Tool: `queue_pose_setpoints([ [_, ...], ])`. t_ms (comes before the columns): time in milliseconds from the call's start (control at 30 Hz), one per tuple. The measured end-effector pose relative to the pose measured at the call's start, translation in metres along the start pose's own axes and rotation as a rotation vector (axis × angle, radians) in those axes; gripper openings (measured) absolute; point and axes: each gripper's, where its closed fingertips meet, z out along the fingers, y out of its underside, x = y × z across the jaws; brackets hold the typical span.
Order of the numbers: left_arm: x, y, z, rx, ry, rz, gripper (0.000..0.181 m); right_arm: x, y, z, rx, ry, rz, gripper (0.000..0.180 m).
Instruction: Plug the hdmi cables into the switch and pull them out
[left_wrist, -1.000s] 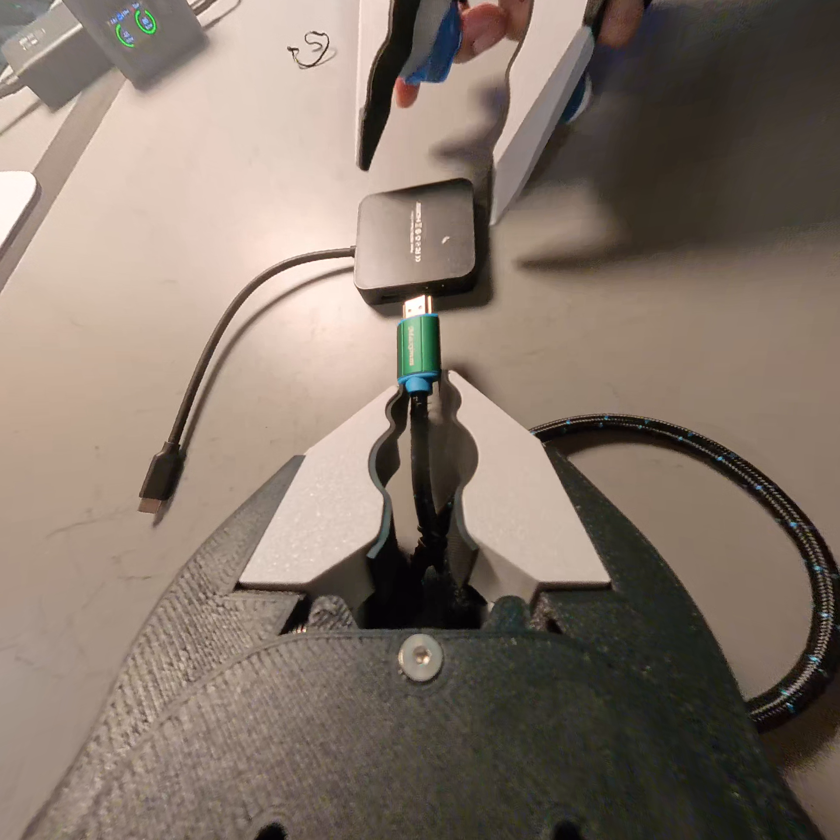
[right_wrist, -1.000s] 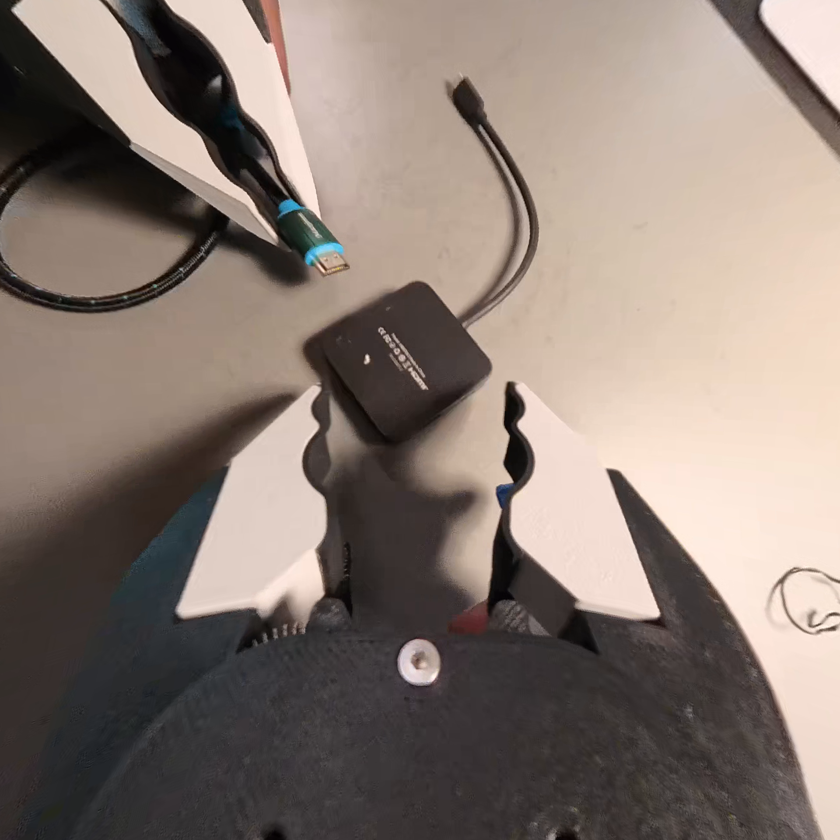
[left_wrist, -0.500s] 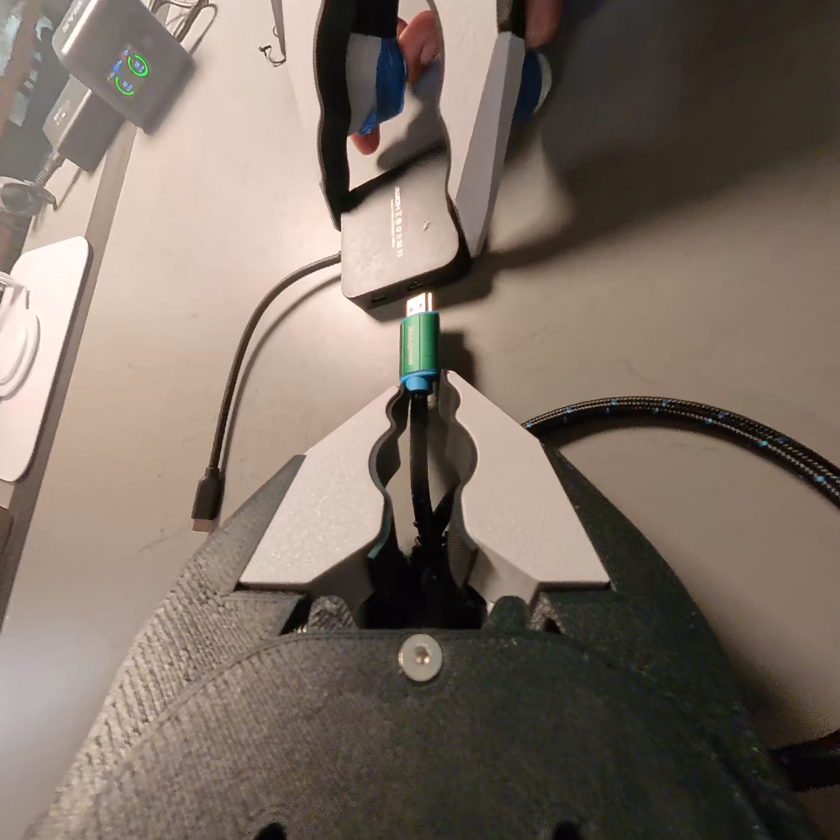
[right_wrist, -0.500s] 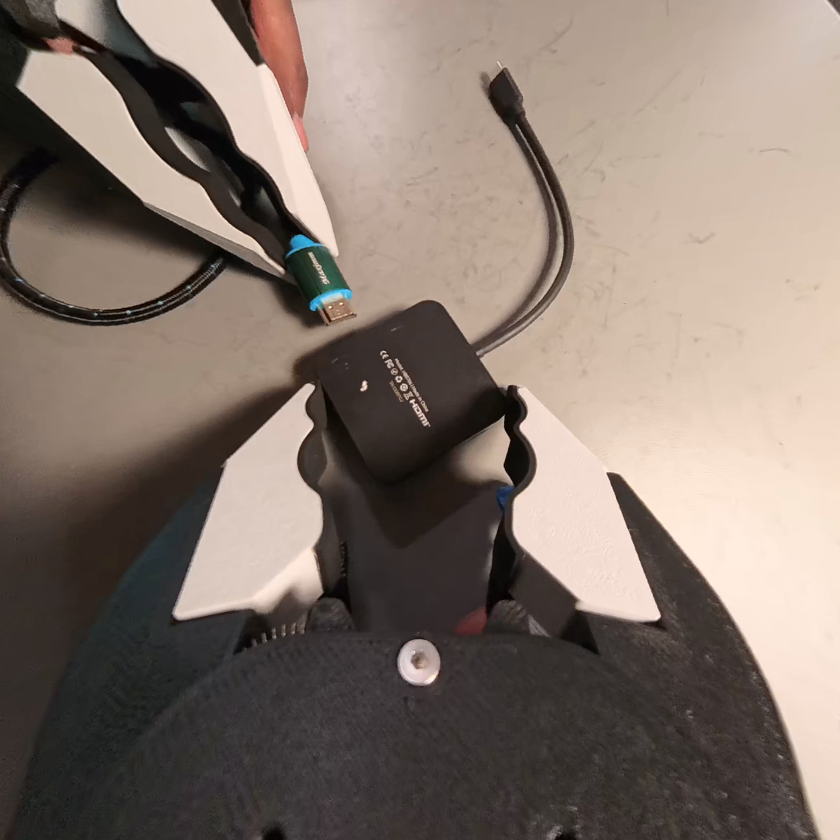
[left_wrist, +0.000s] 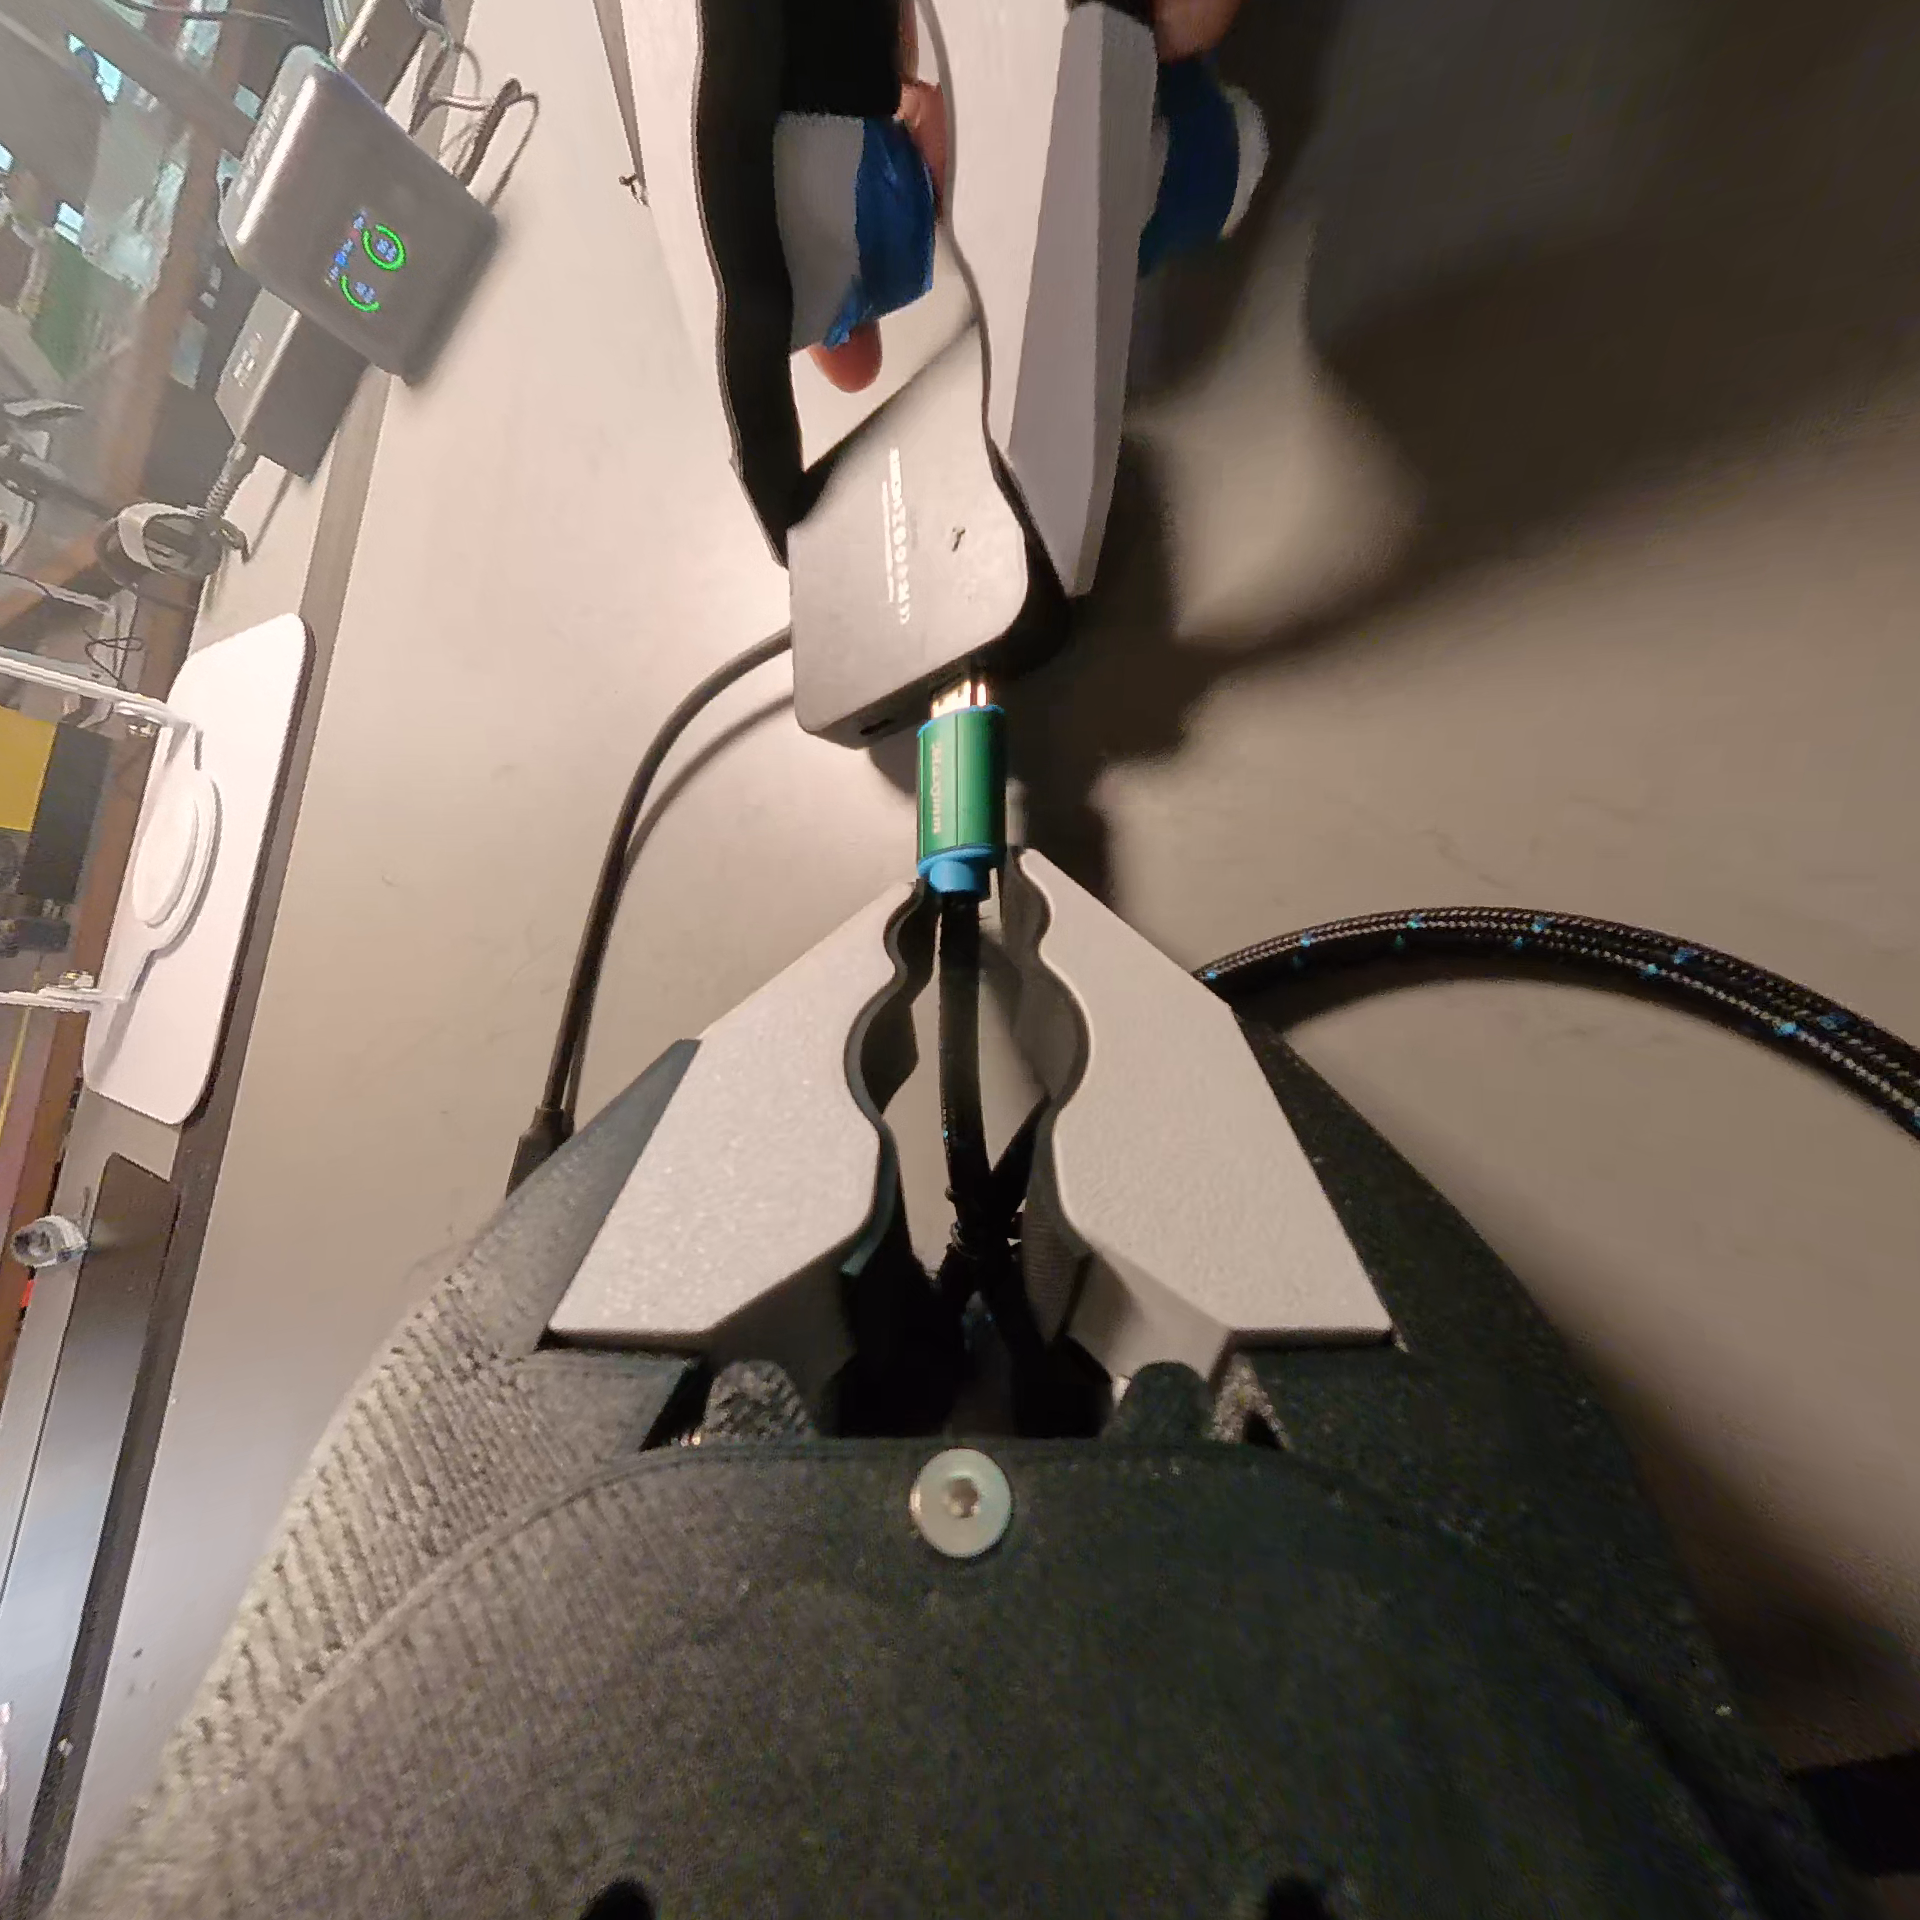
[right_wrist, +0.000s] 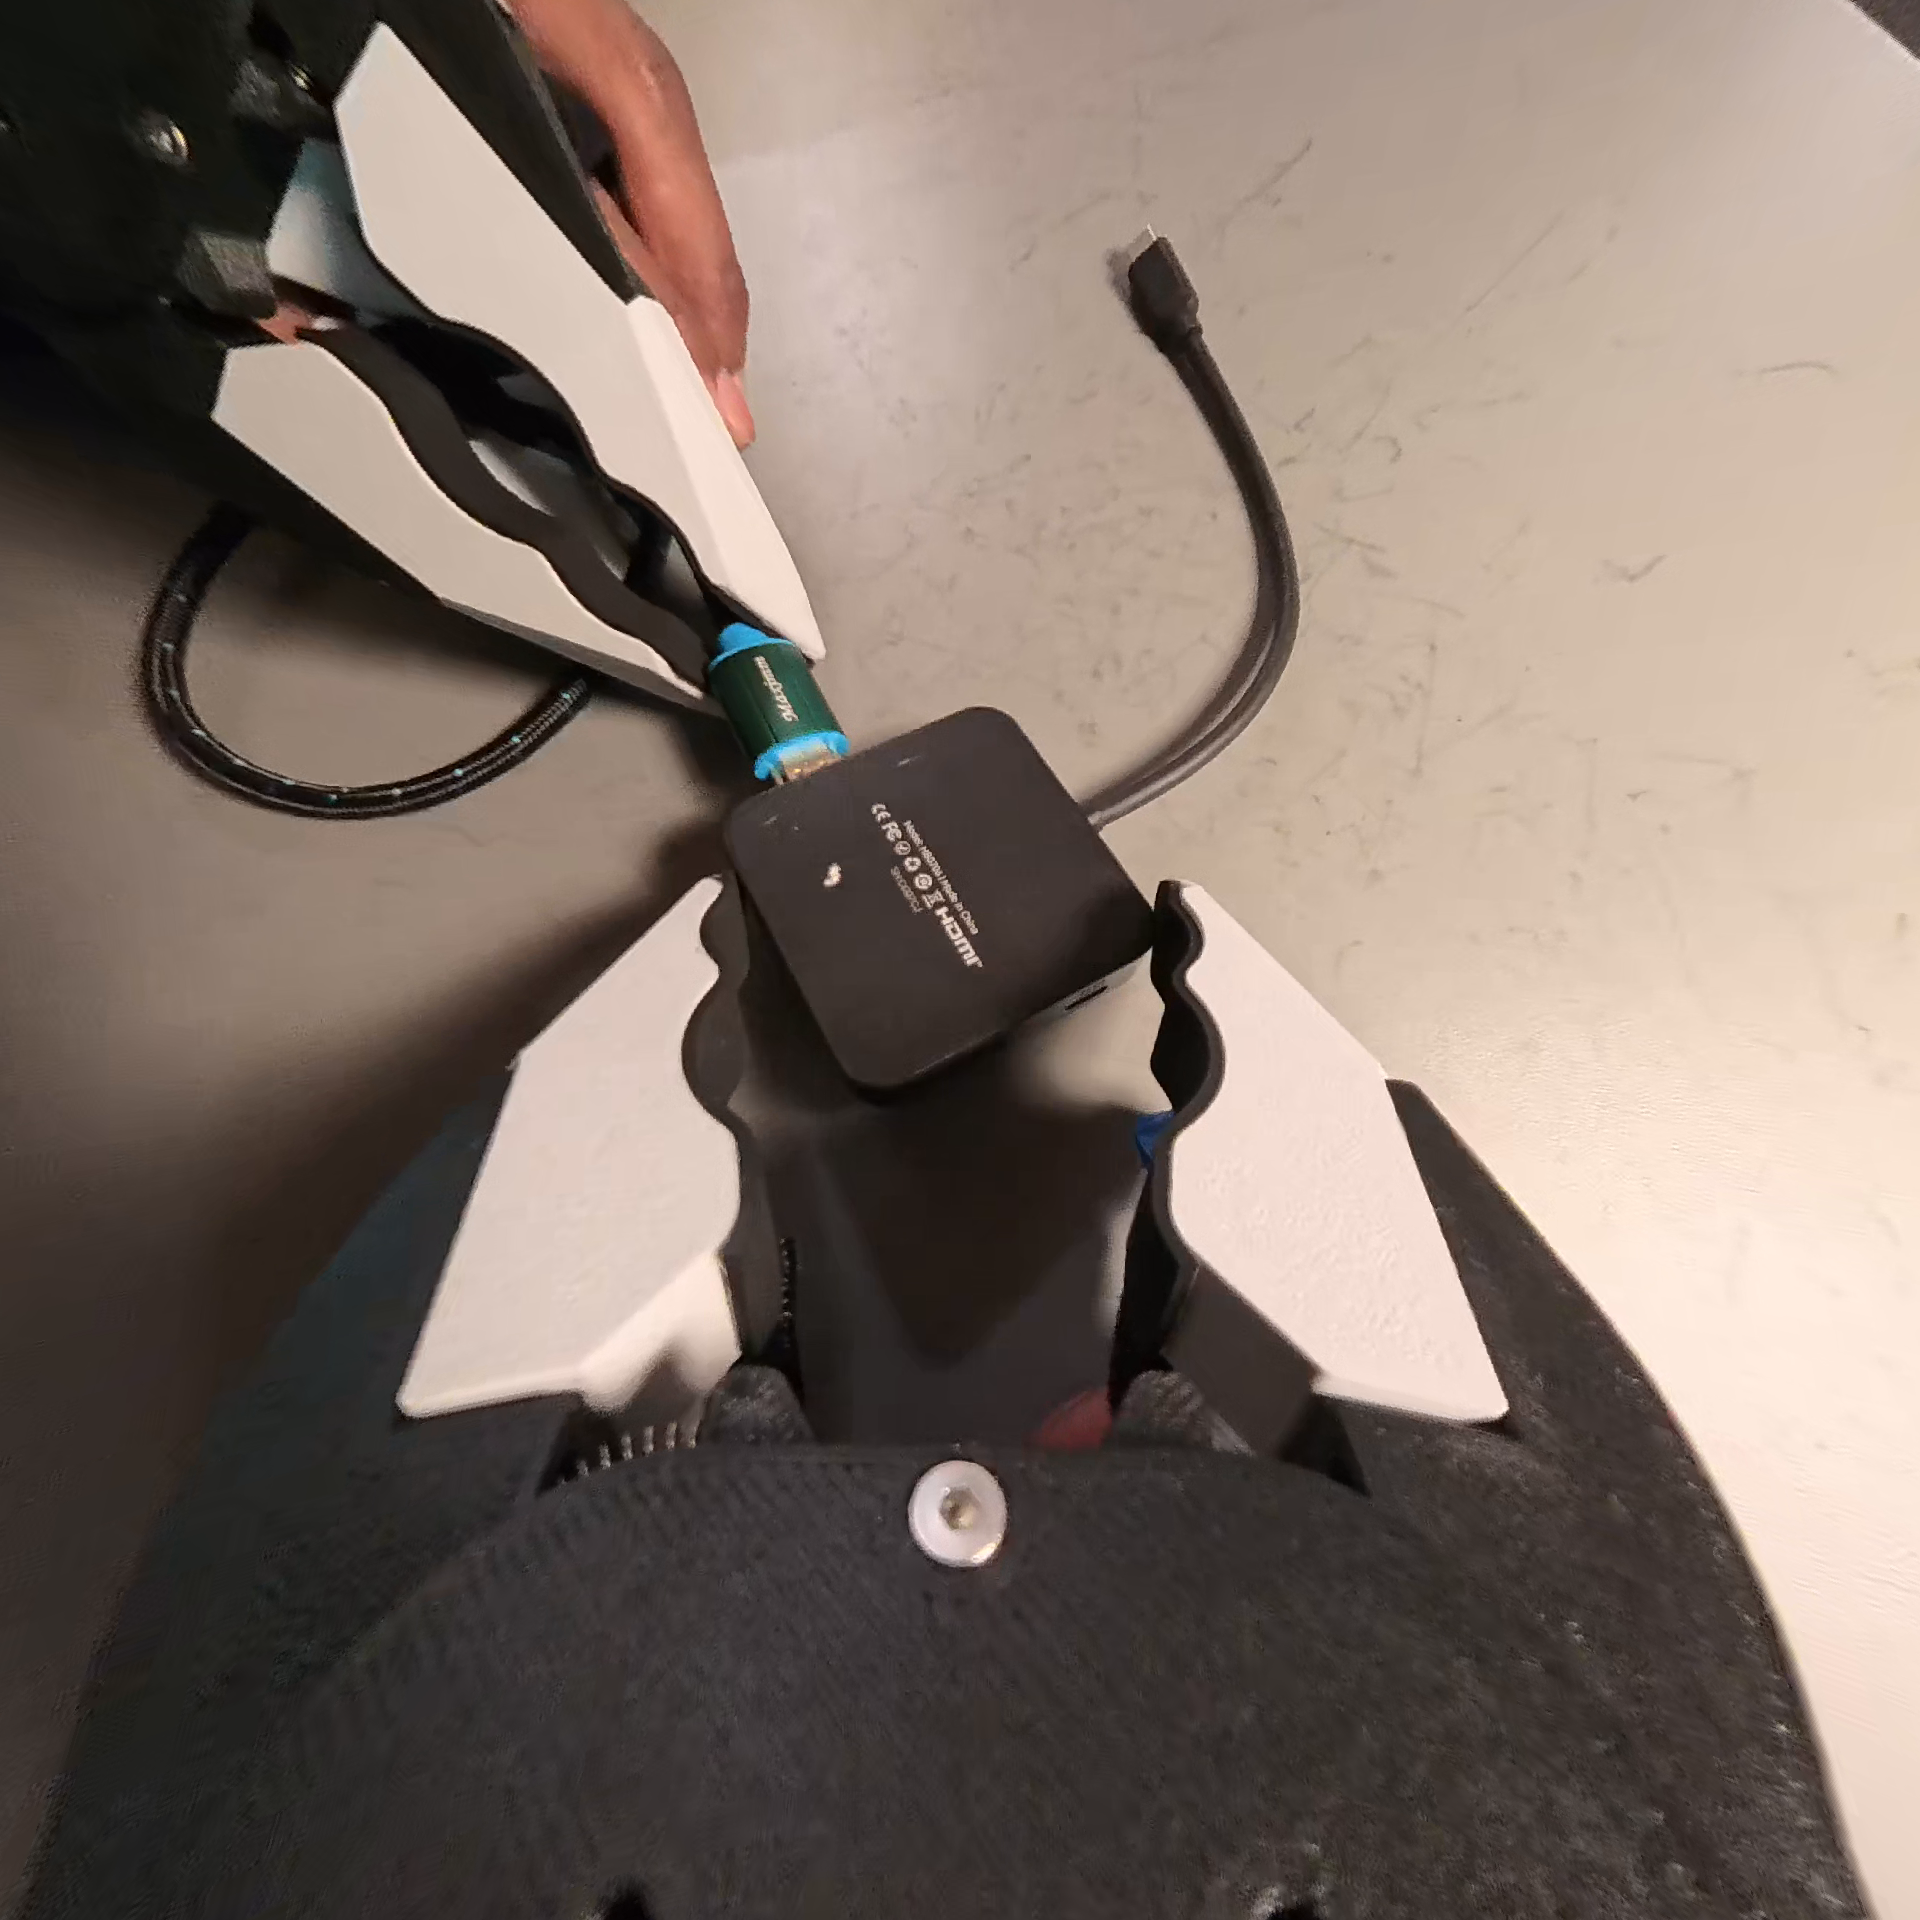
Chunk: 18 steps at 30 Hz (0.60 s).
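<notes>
Grey scuffed desk, lit from one side, with a power bank and white pad at the far edge. Right tongs spread wide around the black switch, lying flat, contact unclear. Left tongs level, pinched on the braided HDMI cable behind its green plug, gold tip at the switch's port.
</notes>
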Motion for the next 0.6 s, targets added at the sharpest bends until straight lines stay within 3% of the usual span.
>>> queue_pose_setpoints([
  [467,-0.0062,-0.0015,0.0037,0.005,-0.059,-0.025,0.012,0.0058,-0.0018,0.0023,-0.001,0.055,0.045,0.081],
  [600,-0.0013,-0.0048,0.0030,0.047,0.012,-0.099,0.012,0.0004,-0.0017,-0.0010,0.014,0.015,0.020,0.081],
])
